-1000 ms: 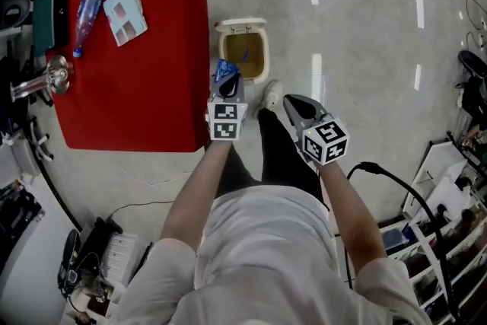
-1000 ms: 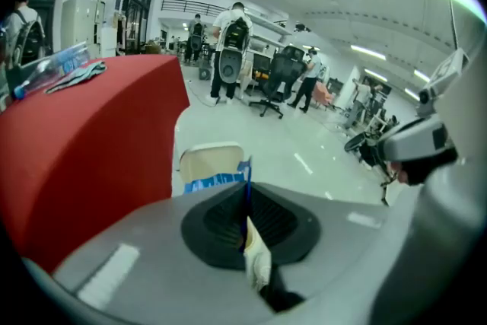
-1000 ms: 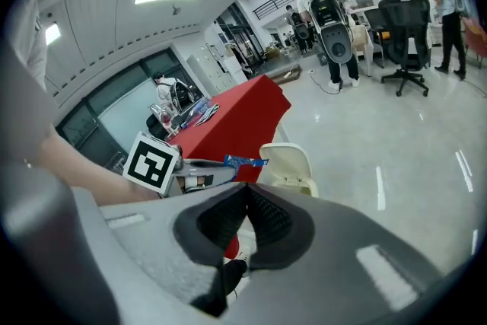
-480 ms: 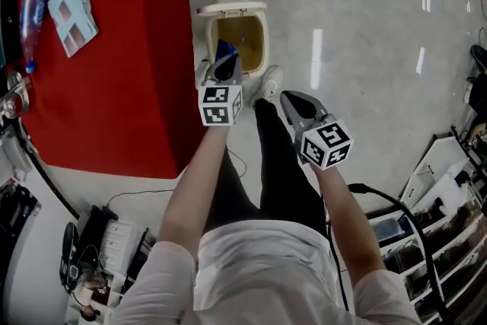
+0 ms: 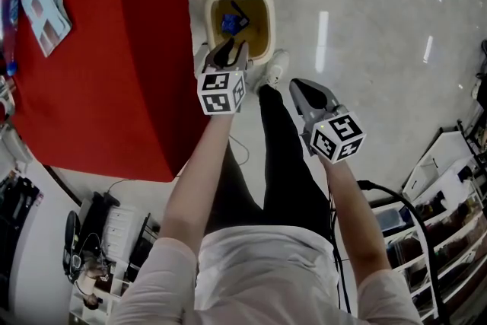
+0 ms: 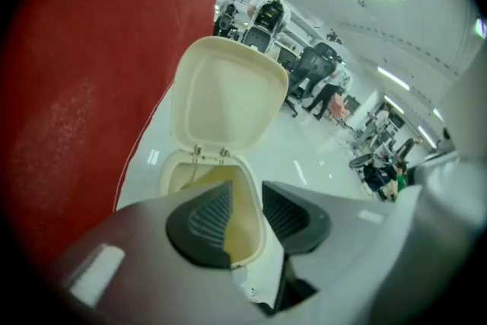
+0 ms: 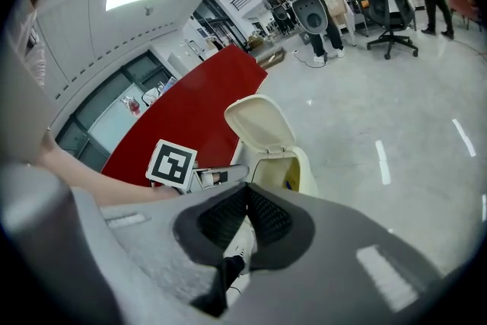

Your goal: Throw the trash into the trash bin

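A red table (image 5: 114,49) fills the left side, with a pale folded carton (image 5: 46,2) lying near its far left edge. Just off the table's right edge a cream trash bin (image 5: 272,23) stands on the grey floor (image 5: 380,27), its hinged lid (image 6: 228,95) thrown back and upright. The trash (image 5: 230,23), a crumpled blue scrap, lies inside the bin against its yellowish wall, free of both tools. The left gripper (image 5: 228,51) hangs over the bin's near rim, pointing down into the opening; its jaws have just been opening and now stand apart with nothing between them, only the bin's inside showing through the gap. To its right a white shoe (image 5: 275,68) rests on the floor beside the bin. Further right the right gripper (image 5: 300,87) hovers above the floor, clear of the bin, its jaws pressed together and empty. White shelving (image 5: 449,186) sits at the lower right
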Demonstrator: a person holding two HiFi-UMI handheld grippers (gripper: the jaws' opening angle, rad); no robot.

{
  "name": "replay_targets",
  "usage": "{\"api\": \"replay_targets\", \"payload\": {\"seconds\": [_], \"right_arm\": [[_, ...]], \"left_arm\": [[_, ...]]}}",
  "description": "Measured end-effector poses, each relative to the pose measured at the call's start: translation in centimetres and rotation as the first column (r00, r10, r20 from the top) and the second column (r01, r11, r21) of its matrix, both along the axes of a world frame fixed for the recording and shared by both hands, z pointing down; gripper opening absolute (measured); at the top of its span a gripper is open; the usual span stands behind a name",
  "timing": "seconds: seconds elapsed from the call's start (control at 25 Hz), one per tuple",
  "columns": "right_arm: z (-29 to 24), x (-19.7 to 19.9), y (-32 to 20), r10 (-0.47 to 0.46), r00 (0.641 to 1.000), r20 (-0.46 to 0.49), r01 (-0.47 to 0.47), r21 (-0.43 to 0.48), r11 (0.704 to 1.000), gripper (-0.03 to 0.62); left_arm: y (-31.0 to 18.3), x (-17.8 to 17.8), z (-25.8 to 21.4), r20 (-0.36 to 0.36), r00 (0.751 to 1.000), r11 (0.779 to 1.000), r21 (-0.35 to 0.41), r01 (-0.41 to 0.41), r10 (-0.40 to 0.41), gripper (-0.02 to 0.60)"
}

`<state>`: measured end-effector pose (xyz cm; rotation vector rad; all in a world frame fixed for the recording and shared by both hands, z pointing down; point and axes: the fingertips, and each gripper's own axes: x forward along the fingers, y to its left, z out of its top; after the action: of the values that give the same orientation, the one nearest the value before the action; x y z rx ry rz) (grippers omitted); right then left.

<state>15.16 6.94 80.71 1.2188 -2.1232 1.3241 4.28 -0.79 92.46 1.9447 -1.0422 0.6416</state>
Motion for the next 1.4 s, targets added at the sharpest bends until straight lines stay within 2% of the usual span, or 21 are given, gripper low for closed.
{"api": "replay_targets", "payload": {"seconds": [0.32,0.64,0.84,0.96,1.4], "right_arm": [[-4.5,-0.2,-0.9,0.013,1.0,-0.006,-0.012,0.055,0.998,0.002],[-11.8,-1.6,-1.9,0.002,1.0,-0.01,-0.001,0.13,0.992,0.002],[-15.5,-2.1,-2.0,-0.002,1.0,-0.014,0.004,0.164,0.987,0.002],[-17.1,-2.4,-1.7,-0.003,1.0,-0.021,0.007,0.172,0.985,0.002],[-24.3,-4.7,-0.5,-0.047,0.998,-0.045,0.056,0.229,0.972,0.002]], "left_arm": [[0.5,-0.2,-5.8,0.002,0.999,0.999,0.028,-0.033,0.033,0.12],[1.0,0.4,-15.7,-0.01,0.994,0.99,0.089,-0.11,0.112,0.047],[1.2,0.5,-21.6,-0.006,0.987,0.978,0.139,-0.157,0.16,0.029],[1.5,0.0,-24.5,0.003,0.984,0.97,0.166,-0.177,0.179,0.005],[4.5,-4.2,-33.8,0.027,0.971,0.945,0.225,-0.236,0.236,0.005]]}}
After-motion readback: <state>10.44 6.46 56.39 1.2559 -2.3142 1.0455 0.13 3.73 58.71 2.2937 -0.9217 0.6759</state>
